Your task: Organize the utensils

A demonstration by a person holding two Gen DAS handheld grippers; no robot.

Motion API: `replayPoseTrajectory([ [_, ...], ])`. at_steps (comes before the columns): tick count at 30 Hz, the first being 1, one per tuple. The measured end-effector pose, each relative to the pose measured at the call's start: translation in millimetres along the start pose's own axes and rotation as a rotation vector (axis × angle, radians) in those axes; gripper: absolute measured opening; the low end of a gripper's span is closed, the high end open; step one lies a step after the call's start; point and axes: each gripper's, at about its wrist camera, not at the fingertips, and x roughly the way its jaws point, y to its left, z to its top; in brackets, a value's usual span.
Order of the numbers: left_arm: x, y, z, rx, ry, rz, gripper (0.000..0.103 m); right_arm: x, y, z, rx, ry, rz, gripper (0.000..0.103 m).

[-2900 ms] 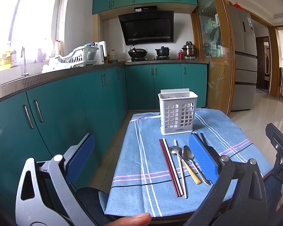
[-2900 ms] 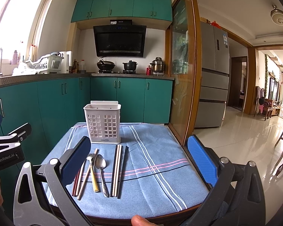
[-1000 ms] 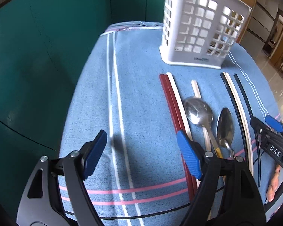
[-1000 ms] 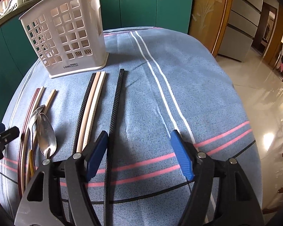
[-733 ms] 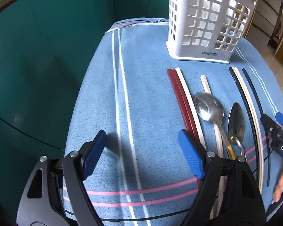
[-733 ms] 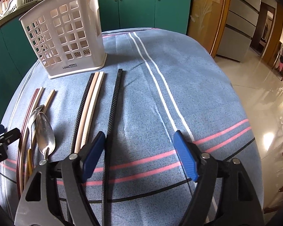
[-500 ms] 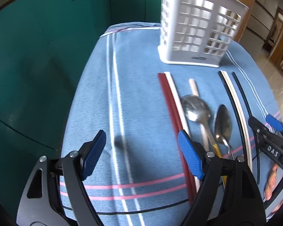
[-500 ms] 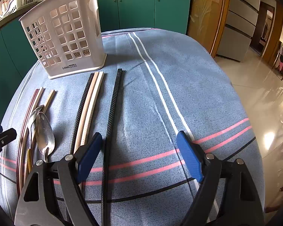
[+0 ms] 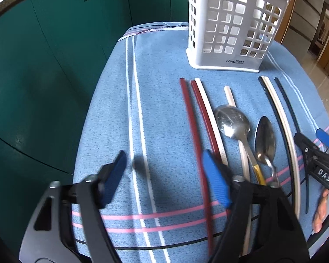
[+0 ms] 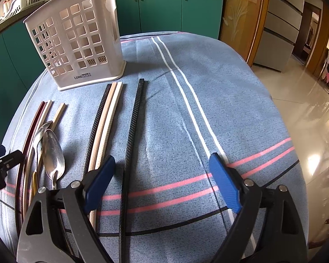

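Note:
A white plastic utensil basket [image 9: 232,32] [image 10: 76,41] stands upright at the far side of a blue striped cloth [image 9: 164,120] [image 10: 186,109]. In front of it lie dark red chopsticks [image 9: 192,118], cream chopsticks [image 10: 106,120], a black chopstick [image 10: 132,135] and two steel spoons [image 9: 232,120] [image 10: 52,151]. My left gripper [image 9: 164,177] is open, low over the cloth, with the leftmost red chopstick between its fingers. My right gripper [image 10: 162,182] is open, low over the cloth, with the black chopstick between its fingers.
Teal kitchen cabinets [image 9: 43,54] [image 10: 168,6] run along the left and the back. The table edge drops off on the left and right. A tiled floor [image 10: 313,100] and a fridge lie to the right.
Both grippers came down from a high view of the table to just above the cloth. In the last half second the left gripper shifted right, over the leftmost red chopstick.

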Motion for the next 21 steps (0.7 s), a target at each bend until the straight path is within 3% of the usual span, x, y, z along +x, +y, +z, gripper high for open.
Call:
replayPoseTrajectory([
  [6,-3.3,2.6,1.8,-0.019,0.000,-0.043,0.013,-0.1,-0.4,0.0,0.000,0.000,0.000,0.086],
  [12,-7.3,11.1,2.5,-0.054,-0.001,-0.010,0.001,0.2,-0.6,0.0,0.000,0.000,0.000,0.086],
  [21,-26.0,22.3,4.4,-0.082,-0.047,-0.028,0.000,1.0,-0.5,-0.1,0.001,0.000,0.000,0.086],
])
